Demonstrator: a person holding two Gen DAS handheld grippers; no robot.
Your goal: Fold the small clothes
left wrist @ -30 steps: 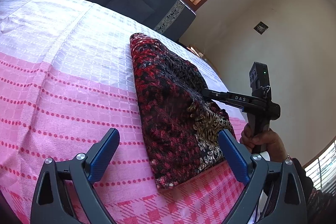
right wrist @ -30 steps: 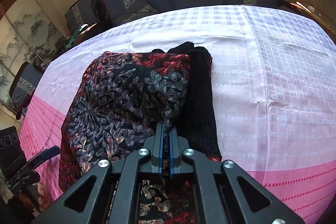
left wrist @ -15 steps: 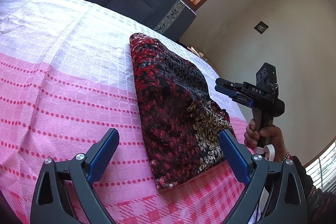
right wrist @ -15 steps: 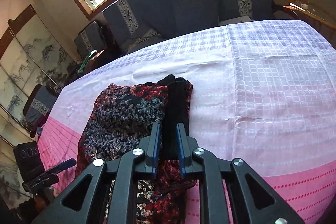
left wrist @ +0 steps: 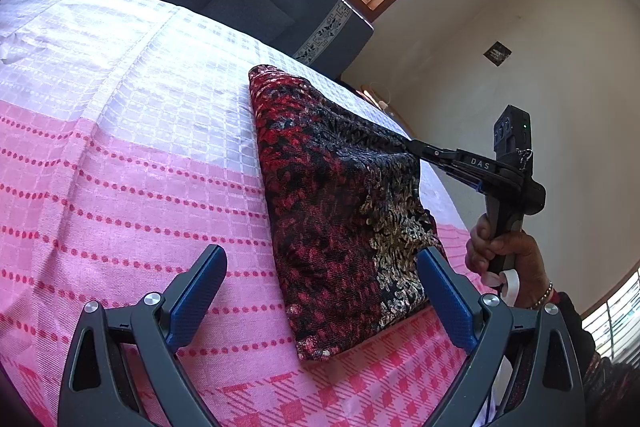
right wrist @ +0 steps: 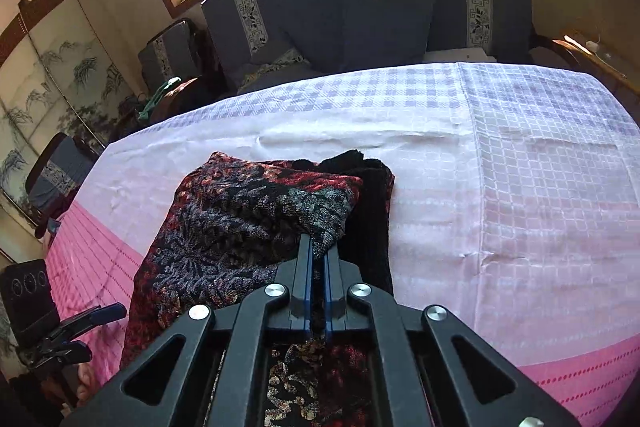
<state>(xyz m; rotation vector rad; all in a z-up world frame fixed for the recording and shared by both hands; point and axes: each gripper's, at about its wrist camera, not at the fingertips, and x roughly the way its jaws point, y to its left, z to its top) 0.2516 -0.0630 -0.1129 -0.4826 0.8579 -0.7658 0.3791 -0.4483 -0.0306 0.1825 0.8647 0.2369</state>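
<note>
A folded red, black and gold patterned garment [left wrist: 340,207] lies on the pink and white checked tablecloth [left wrist: 120,147]. My right gripper [left wrist: 408,145] is shut on the top layer's right edge, which is pulled up off the pile. In the right wrist view its jaws [right wrist: 318,247] pinch the grey-flowered fold of the garment [right wrist: 224,227], and a black part [right wrist: 372,211] lies beside it. My left gripper [left wrist: 322,253] stands open at the garment's near end with nothing pressed between its blue pads, and it also shows in the right wrist view [right wrist: 96,327].
A dark grey sofa [right wrist: 380,19] with cushions runs along the table's far side under a window. A painted folding screen [right wrist: 60,67] and a chair [right wrist: 64,167] stand to the left. A wooden side table [right wrist: 592,55] is at the far right.
My right gripper let go and drew back from the garment half a second ago, then returned and shut on the top fold, which now stands raised. The left gripper has stayed still.
</note>
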